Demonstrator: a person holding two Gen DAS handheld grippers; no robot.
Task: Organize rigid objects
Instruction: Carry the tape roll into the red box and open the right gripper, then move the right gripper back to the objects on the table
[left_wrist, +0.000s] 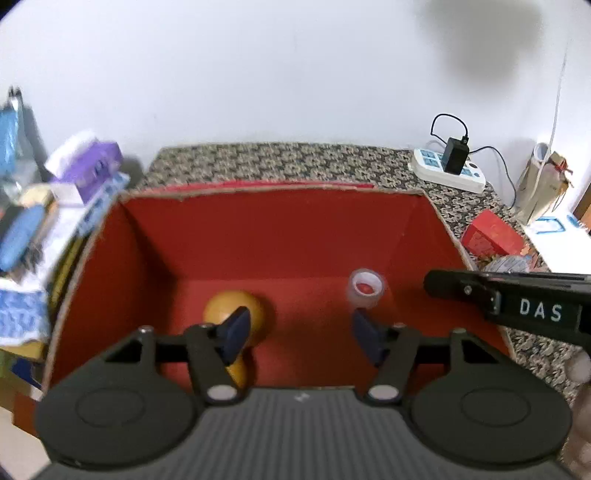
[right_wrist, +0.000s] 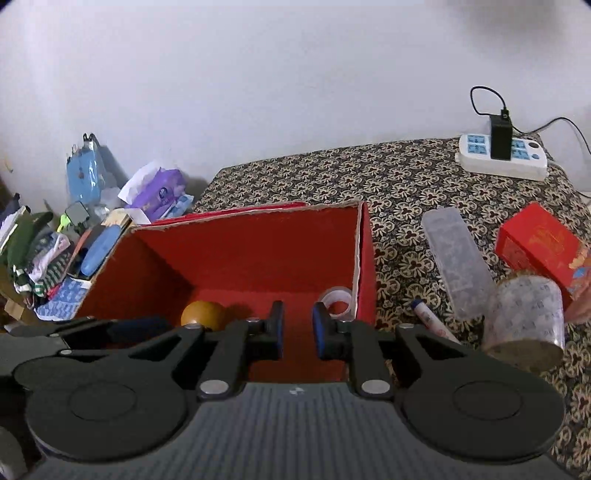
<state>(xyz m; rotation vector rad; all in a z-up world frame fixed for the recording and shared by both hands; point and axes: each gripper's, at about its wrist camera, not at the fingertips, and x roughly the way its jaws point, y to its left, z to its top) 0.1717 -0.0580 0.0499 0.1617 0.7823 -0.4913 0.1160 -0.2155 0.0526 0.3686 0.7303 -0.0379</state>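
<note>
A red open box (left_wrist: 273, 229) (right_wrist: 236, 251) stands on the patterned table. Inside it lie a yellow-brown gourd-shaped object (left_wrist: 231, 310) (right_wrist: 202, 313) and a clear tape roll (left_wrist: 365, 288) (right_wrist: 337, 297). My left gripper (left_wrist: 299, 332) is open and empty above the box, its fingers either side of the floor between gourd and tape. My right gripper (right_wrist: 298, 328) hangs over the box's near right part with a narrow gap, holding nothing; it shows in the left wrist view (left_wrist: 509, 302).
On the table right of the box lie a clear plastic case (right_wrist: 456, 258), a large clear tape roll (right_wrist: 524, 321), a pen (right_wrist: 430, 319) and a small red carton (right_wrist: 539, 243). A power strip (right_wrist: 502, 153) sits at the back. Clutter (right_wrist: 74, 240) lies left.
</note>
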